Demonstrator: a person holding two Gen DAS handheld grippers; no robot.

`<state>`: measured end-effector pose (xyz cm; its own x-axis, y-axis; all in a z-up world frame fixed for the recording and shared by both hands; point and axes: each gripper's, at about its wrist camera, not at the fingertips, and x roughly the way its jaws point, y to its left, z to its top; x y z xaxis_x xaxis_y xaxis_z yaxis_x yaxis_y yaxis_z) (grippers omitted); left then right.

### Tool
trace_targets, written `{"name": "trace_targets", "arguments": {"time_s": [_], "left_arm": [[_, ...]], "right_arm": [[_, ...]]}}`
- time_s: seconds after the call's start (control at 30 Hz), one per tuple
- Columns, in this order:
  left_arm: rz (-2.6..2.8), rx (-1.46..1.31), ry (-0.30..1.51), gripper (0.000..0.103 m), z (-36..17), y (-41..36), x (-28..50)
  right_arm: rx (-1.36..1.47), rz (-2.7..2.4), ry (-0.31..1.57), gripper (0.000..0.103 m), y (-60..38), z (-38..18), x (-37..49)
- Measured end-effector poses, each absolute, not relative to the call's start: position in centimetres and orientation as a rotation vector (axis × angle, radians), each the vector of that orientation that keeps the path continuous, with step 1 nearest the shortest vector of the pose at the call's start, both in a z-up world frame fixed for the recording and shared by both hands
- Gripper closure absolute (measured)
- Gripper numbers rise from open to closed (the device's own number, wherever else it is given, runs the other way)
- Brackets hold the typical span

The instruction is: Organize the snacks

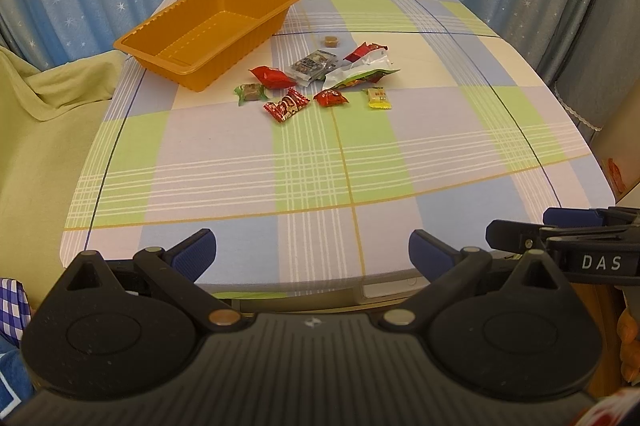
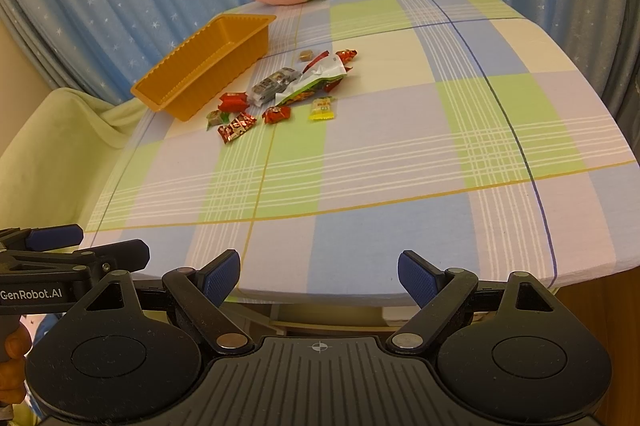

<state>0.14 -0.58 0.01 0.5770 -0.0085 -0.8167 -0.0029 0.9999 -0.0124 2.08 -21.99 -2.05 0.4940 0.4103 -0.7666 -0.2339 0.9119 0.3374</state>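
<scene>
Holding both grippers, left gripper (image 1: 312, 252) and right gripper (image 2: 319, 274), wide open and empty at the table's near edge; snack packets (image 1: 320, 78) sit mid-tabletop beside the empty orange tray (image 1: 208, 26)

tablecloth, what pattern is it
The plaid tablecloth is checked in pale blue, light green, lilac and cream, with thin white, orange and dark blue lines. Clearest in the right wrist view.

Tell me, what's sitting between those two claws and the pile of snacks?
Nothing but bare checked tablecloth. Both wrist views show the left claw and right claw open at the near edge, the snacks far off.
</scene>
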Motion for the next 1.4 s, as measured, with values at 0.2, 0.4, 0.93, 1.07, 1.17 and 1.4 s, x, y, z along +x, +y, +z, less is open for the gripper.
{"name": "trace_targets", "arguments": {"time_s": [0.2,0.4,0.93,1.07,1.17,1.4], "left_arm": [[-0.003,-0.013,0.955,0.000,0.01,-0.58,0.15],[-0.003,-0.013,0.957,0.000,0.01,-0.58,0.16],[-0.003,-0.012,0.957,0.000,0.02,-0.57,0.20],[-0.003,-0.011,0.957,0.000,0.05,-0.55,0.19],[-0.003,-0.011,0.958,0.000,0.14,-0.62,0.27],[-0.006,-0.014,0.951,0.000,0.30,-0.82,0.46]], "right_arm": [[0.199,0.393,0.981,0.017,-21.98,-2.05,2.13],[0.199,0.393,0.982,0.017,-22.04,-2.06,2.18],[0.201,0.394,0.982,0.017,-22.20,-2.10,2.29],[0.201,0.393,0.983,0.017,-22.27,-2.11,2.33],[0.202,0.394,0.983,0.017,-22.26,-2.06,2.36],[0.204,0.394,0.984,0.017,-22.54,-2.12,2.49]]}}
